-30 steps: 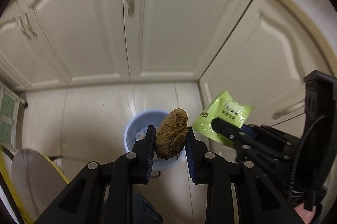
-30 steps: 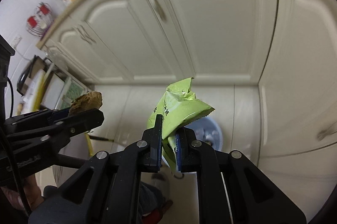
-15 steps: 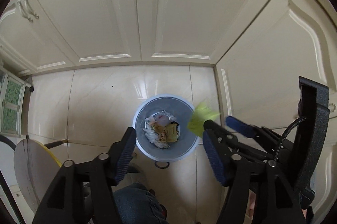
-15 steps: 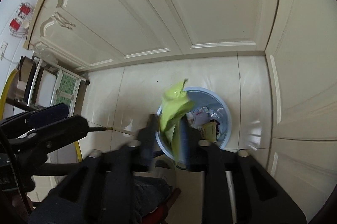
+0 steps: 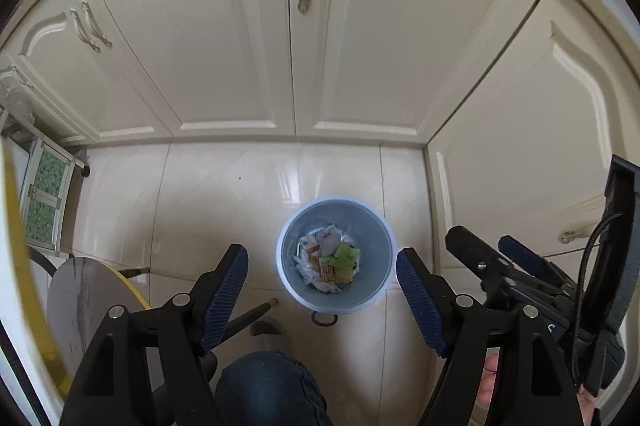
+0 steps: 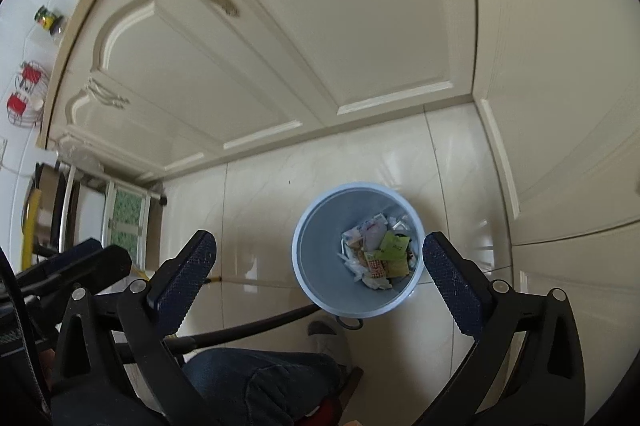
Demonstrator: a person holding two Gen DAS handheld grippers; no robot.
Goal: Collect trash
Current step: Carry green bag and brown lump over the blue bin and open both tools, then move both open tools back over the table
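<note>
Left wrist view. The left gripper [image 5: 322, 284] is held spread wide and empty above the floor, its blue ribbed pads [image 5: 224, 292] set either side of the bin as seen from above; such a stance suits a drop just made or a hand freed for the next item. A pale blue trash bin [image 5: 335, 253] is stood on cream floor tiles [image 5: 224, 194] in the corner formed by two runs of cream cabinet doors [image 5: 192, 50], presumably kept there out of the walkway. Inside it a green wrapper [image 5: 345, 255] is seen lying on top of crumpled white paper and small printed packets; a brownish lump may be among them, but it is too small to name. The right gripper [image 5: 488, 252] is seen at the right edge, its fingers parted. A round grey stool top with a yellow rim [image 5: 86, 290] is noted at lower left, and a denim-clad knee [image 5: 268, 386] at the bottom.

Right wrist view. The right gripper [image 6: 318, 262] is likewise held released, nothing between its pads, and framed over the trash bin [image 6: 316, 246]. The green wrapper [image 6: 394, 246] is seen resting on the heap of trash within. The left gripper [image 6: 76, 266] is glimpsed at the left edge. A wire rack with red items [image 6: 22, 94] is mounted on the wall, far left.
</note>
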